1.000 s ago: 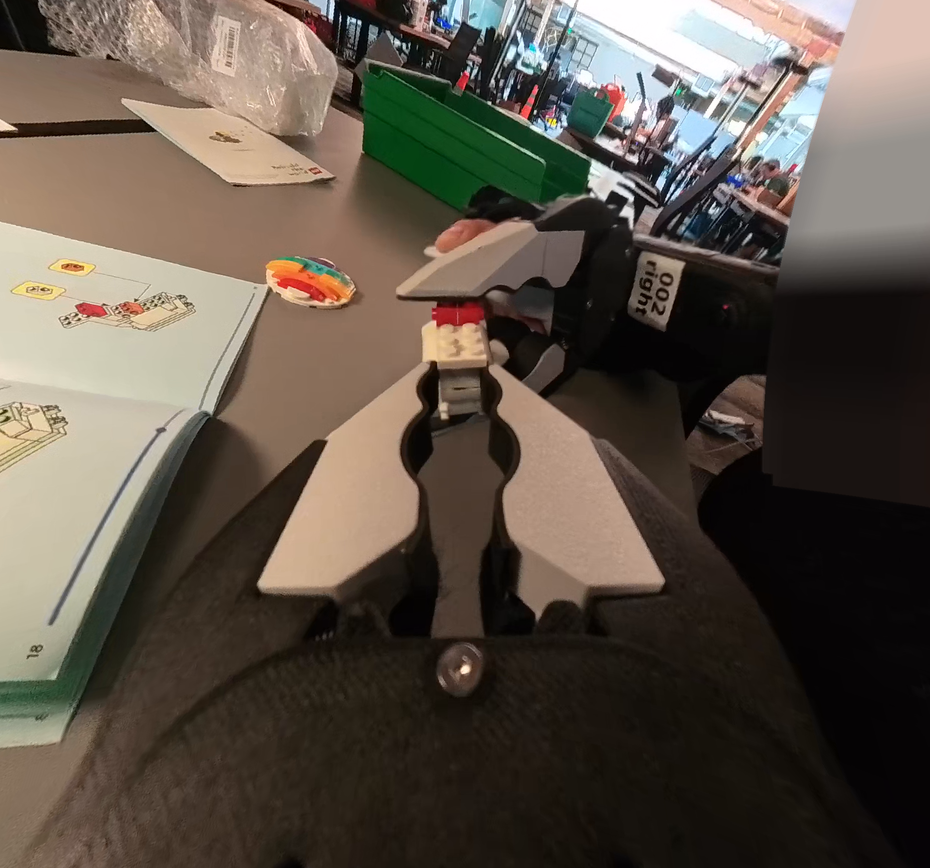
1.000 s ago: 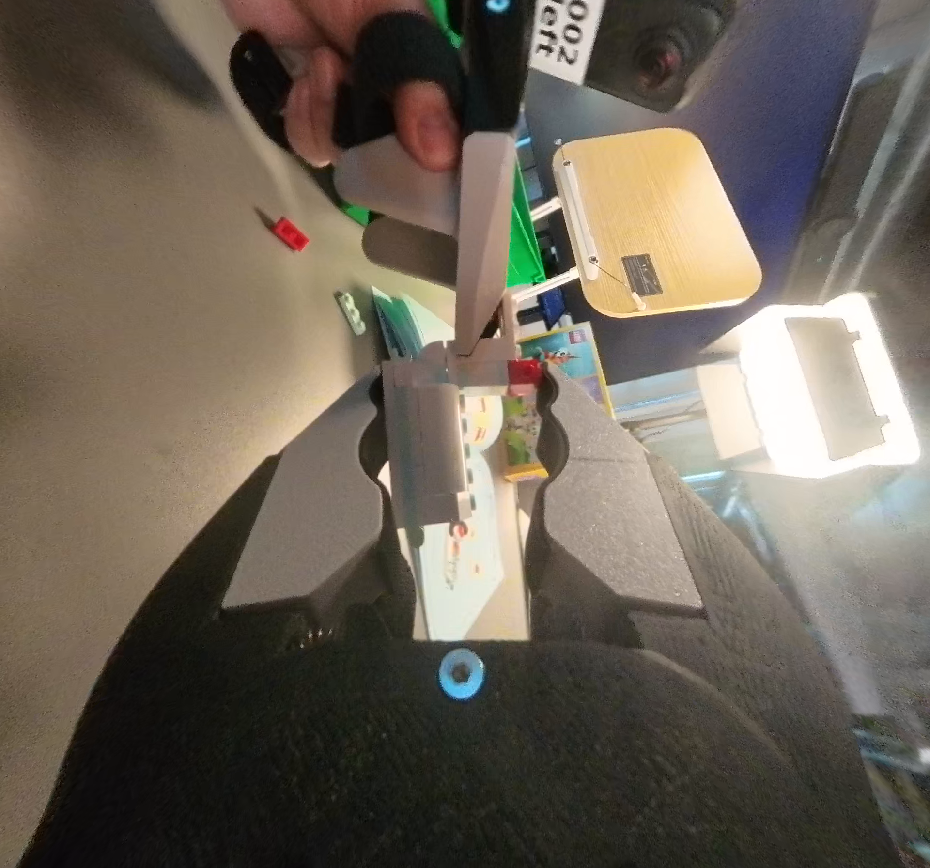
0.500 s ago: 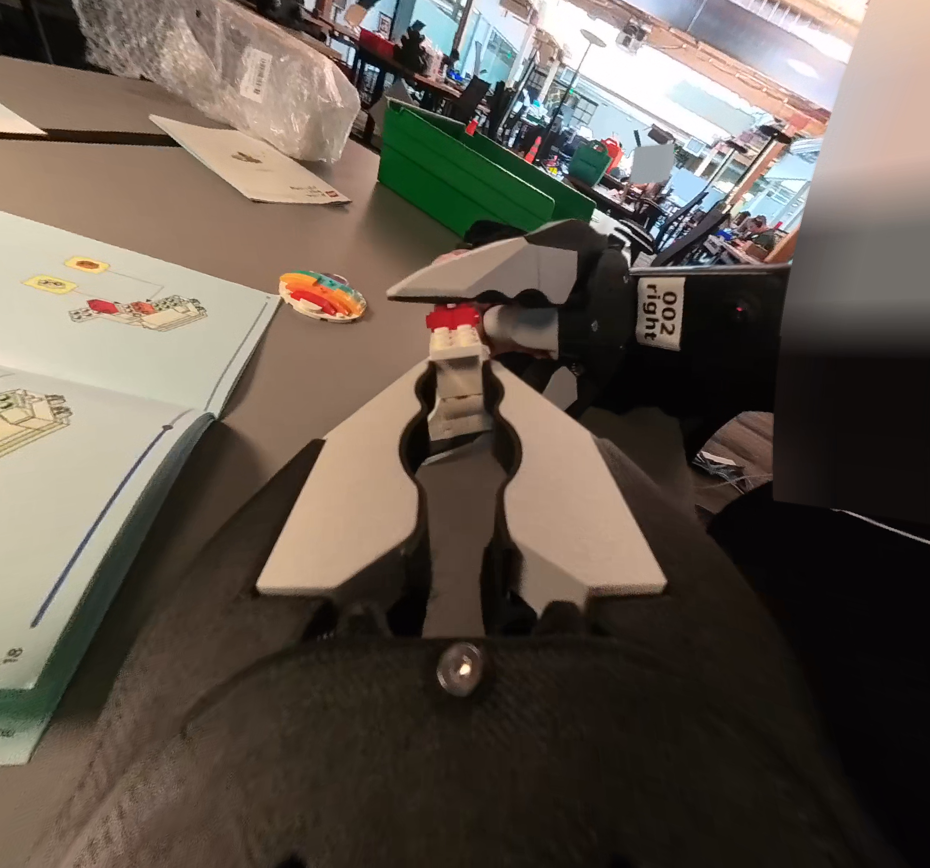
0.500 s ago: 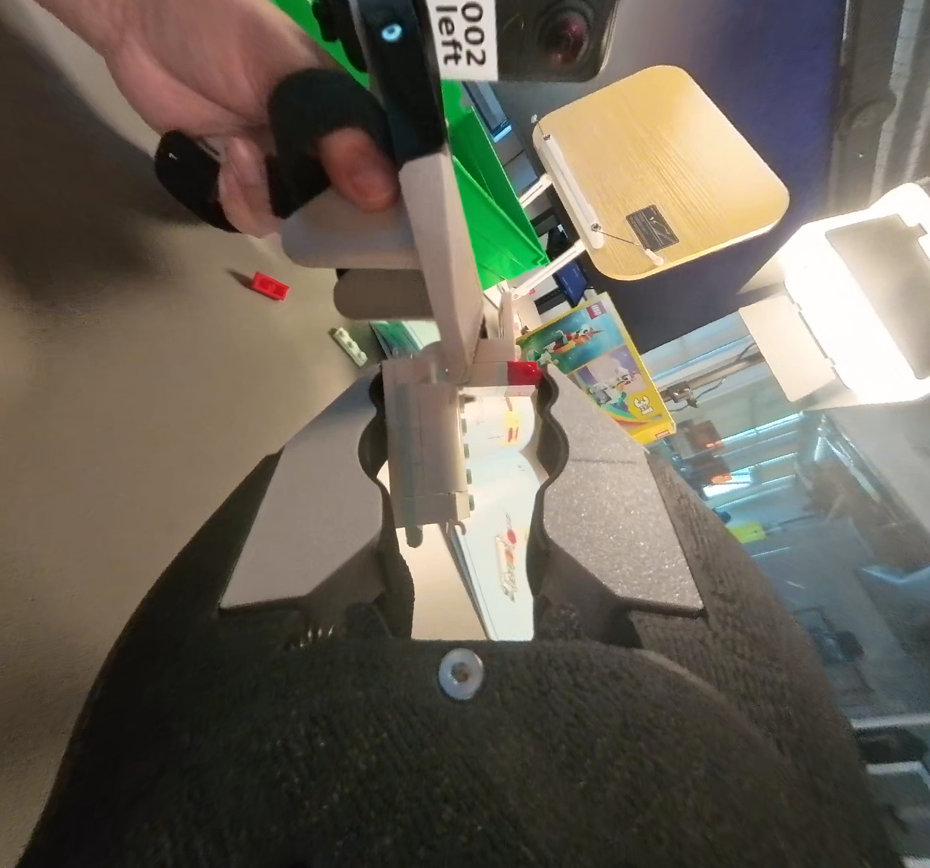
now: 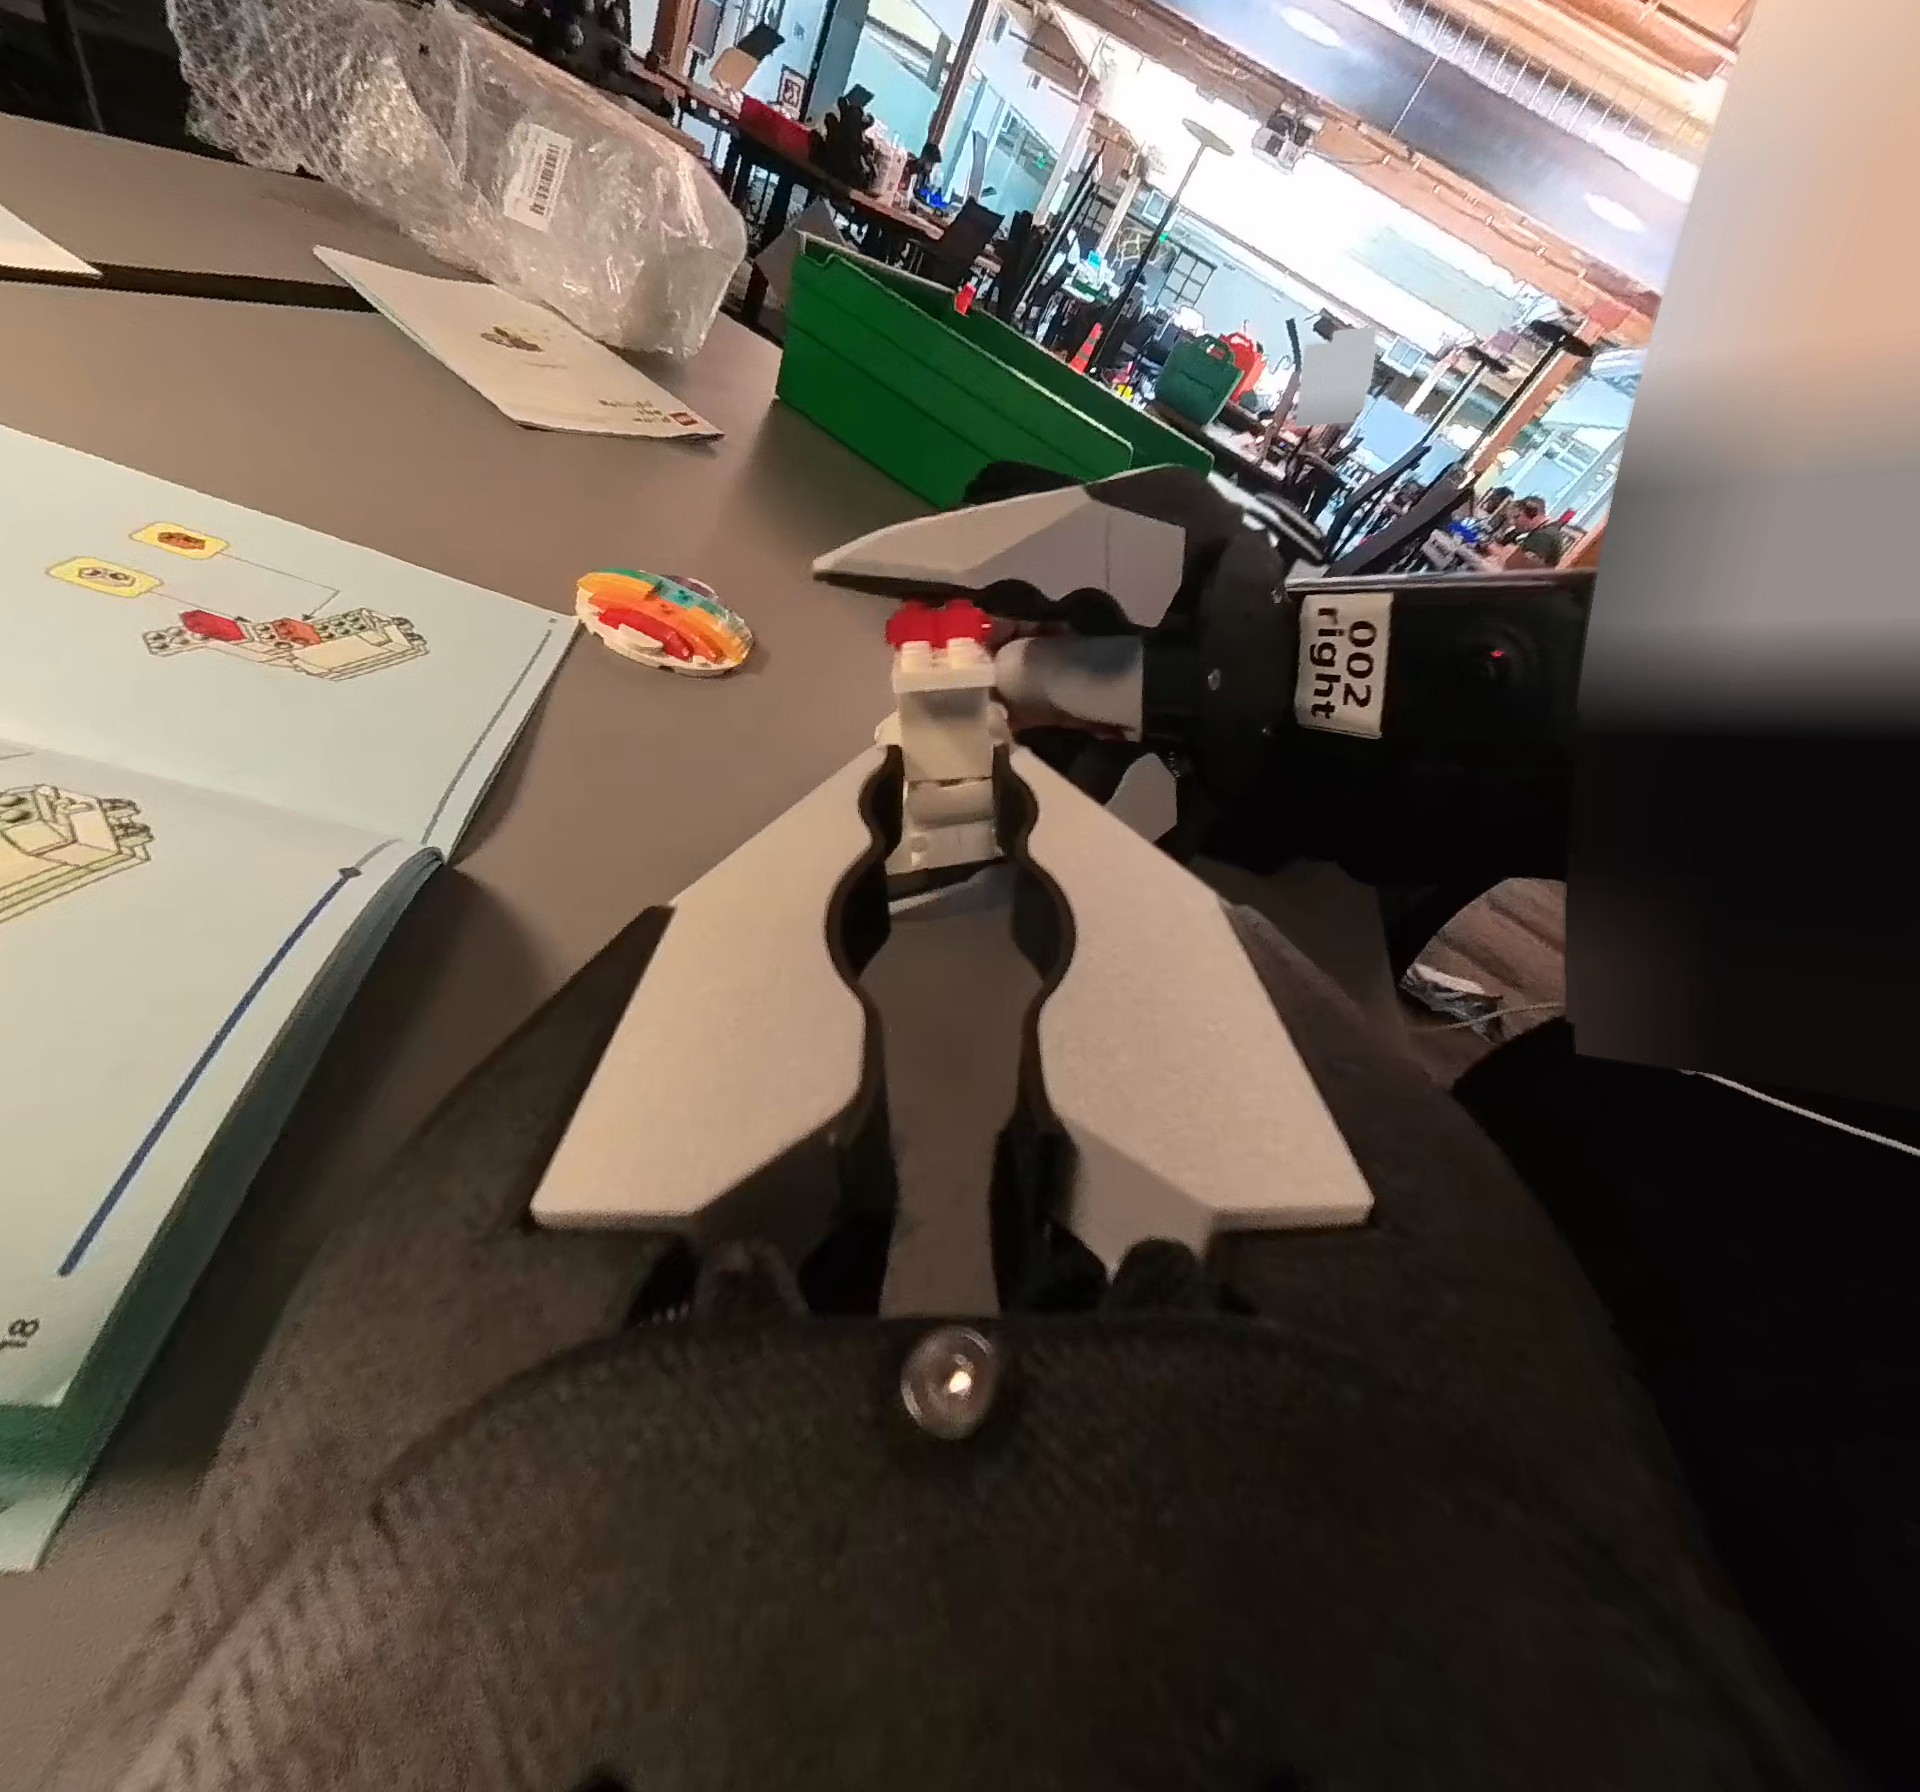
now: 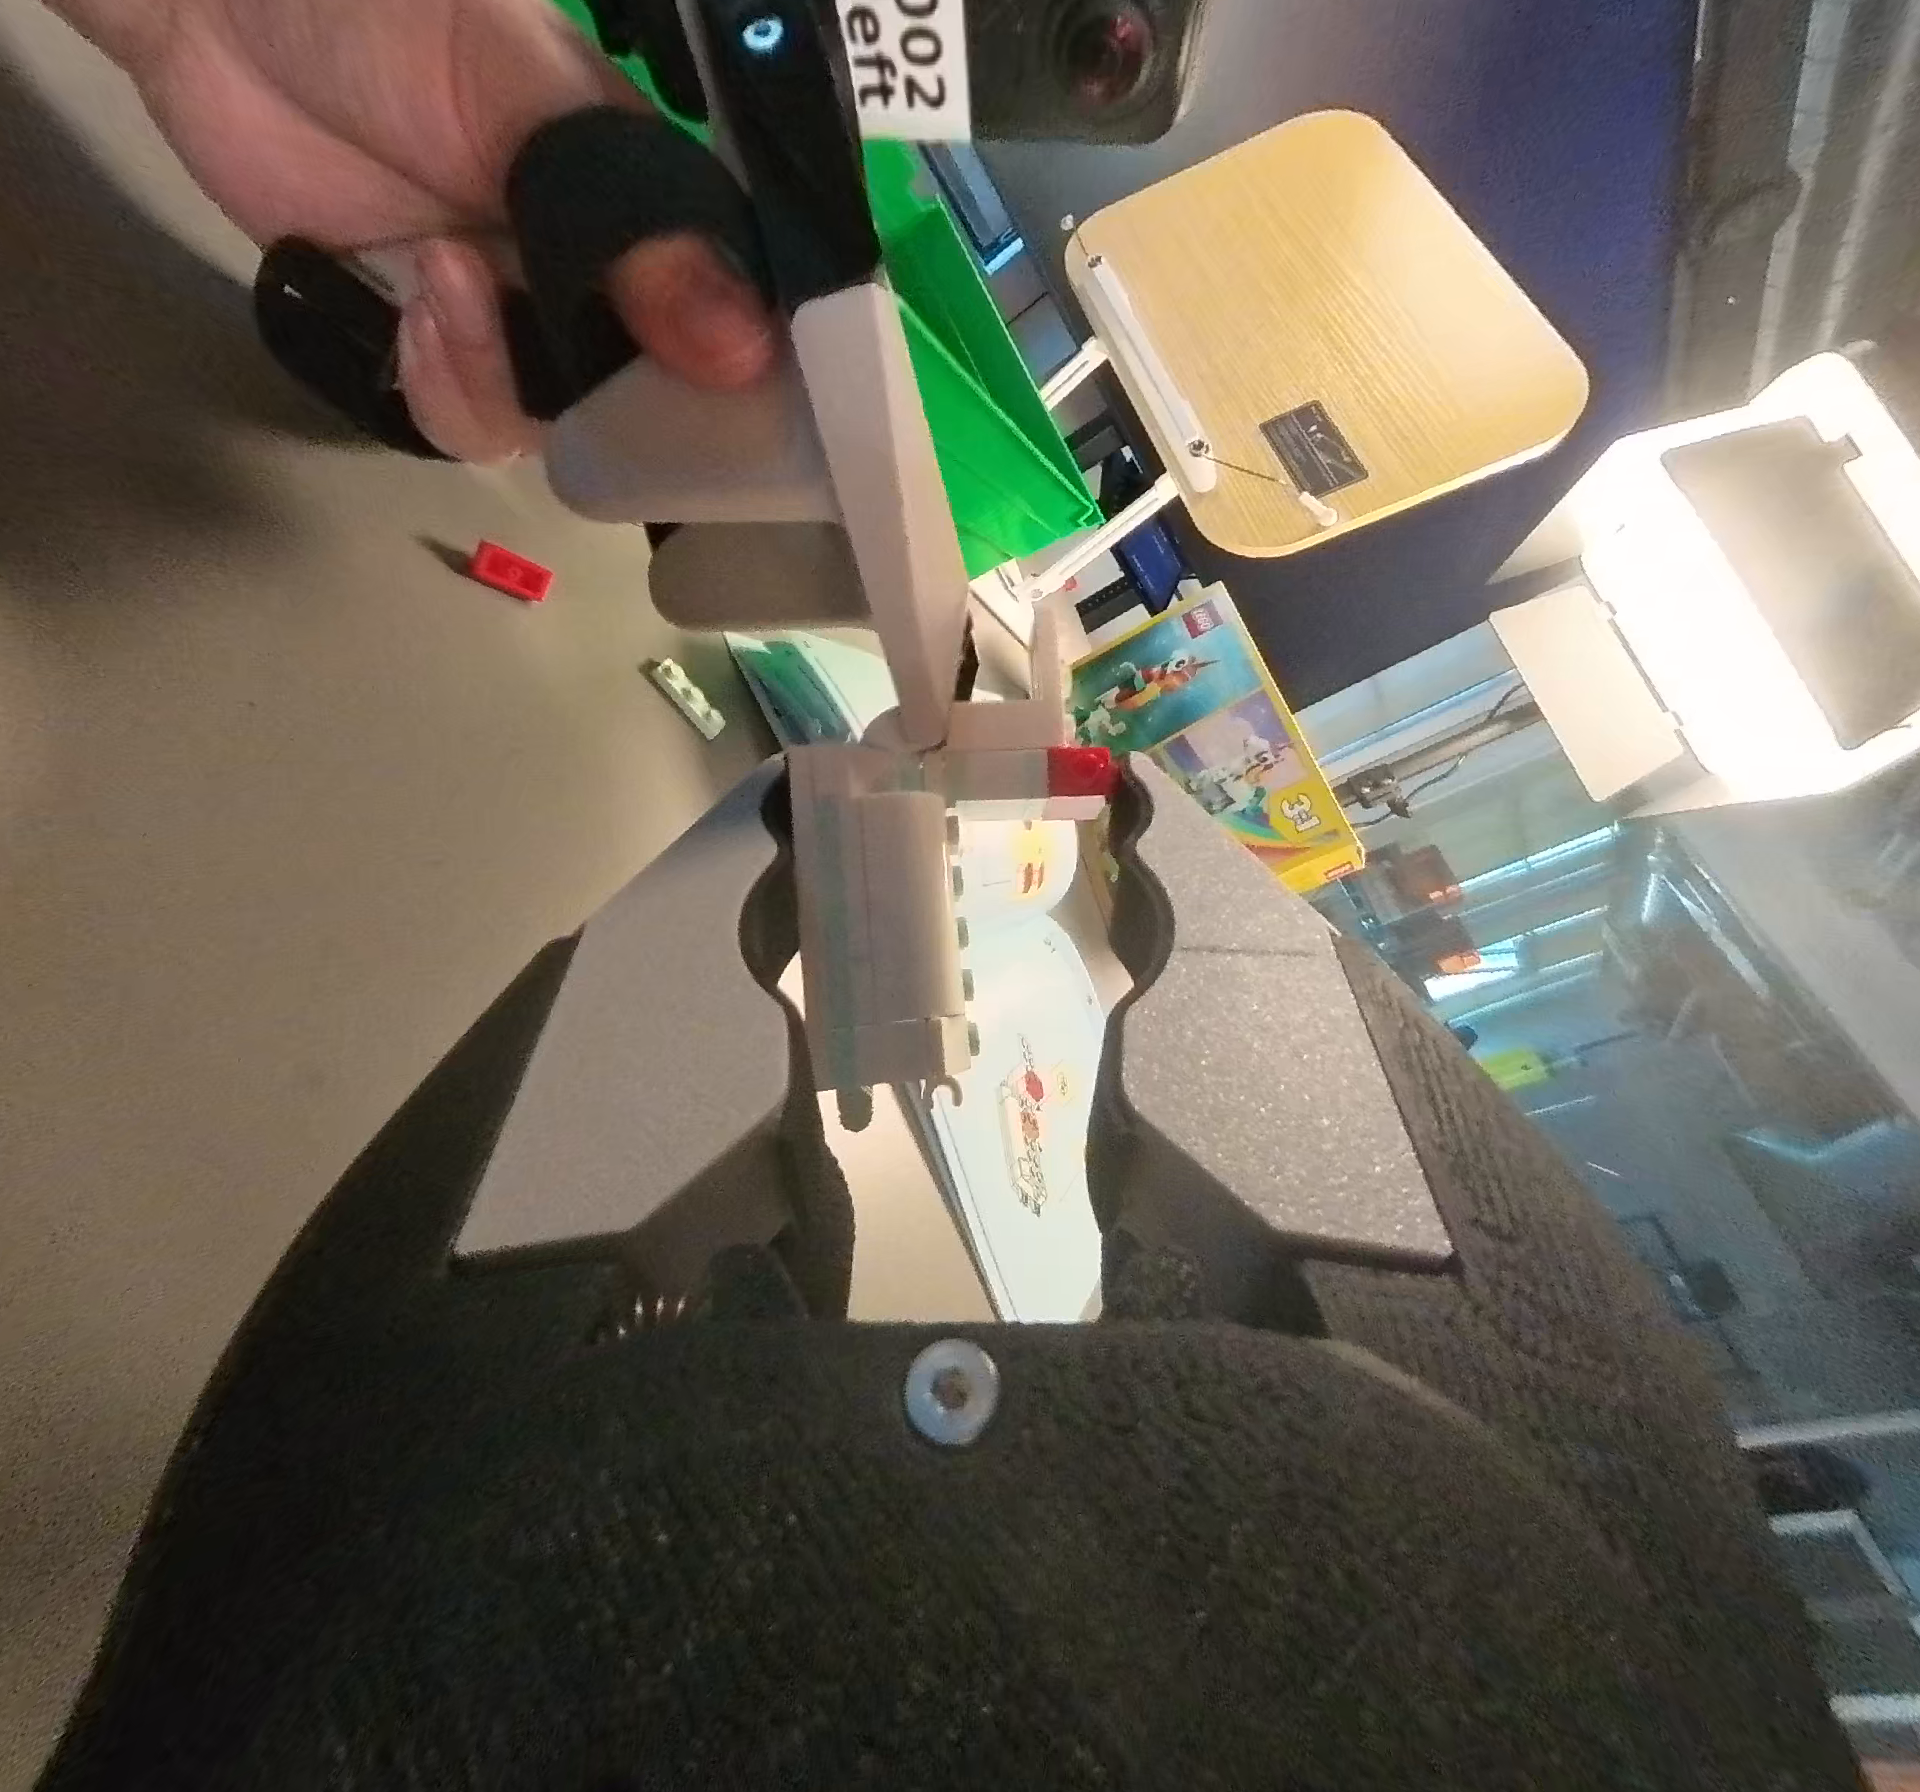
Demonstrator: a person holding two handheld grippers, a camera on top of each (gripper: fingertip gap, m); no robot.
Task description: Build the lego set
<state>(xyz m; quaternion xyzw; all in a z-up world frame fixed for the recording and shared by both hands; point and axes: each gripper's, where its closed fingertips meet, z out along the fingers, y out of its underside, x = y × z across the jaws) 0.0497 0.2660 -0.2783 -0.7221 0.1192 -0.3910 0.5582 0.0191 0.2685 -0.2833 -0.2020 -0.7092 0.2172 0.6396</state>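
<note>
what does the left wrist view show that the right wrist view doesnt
Only the left wrist view: the rainbow disc and bubble wrap bag. Only the right wrist view: a loose red brick, the set's box and the person's hand. Both: the white lego assembly with its red piece, and the green bin.

Left wrist view: you get daylight flooding from the blown-out windows point(image 5: 1299, 215) at upper right, soft shadows on the grey table point(image 5: 312, 412), wide-angle bending at the edges, and a smeared patch down the right side. Right wrist view: you face a glaring white lamp point(image 6: 1756, 589) at right that burns out its surroundings; your hand point(image 6: 343, 111) at upper left casts a dim shadow, and the dark foreground is soft.
</note>
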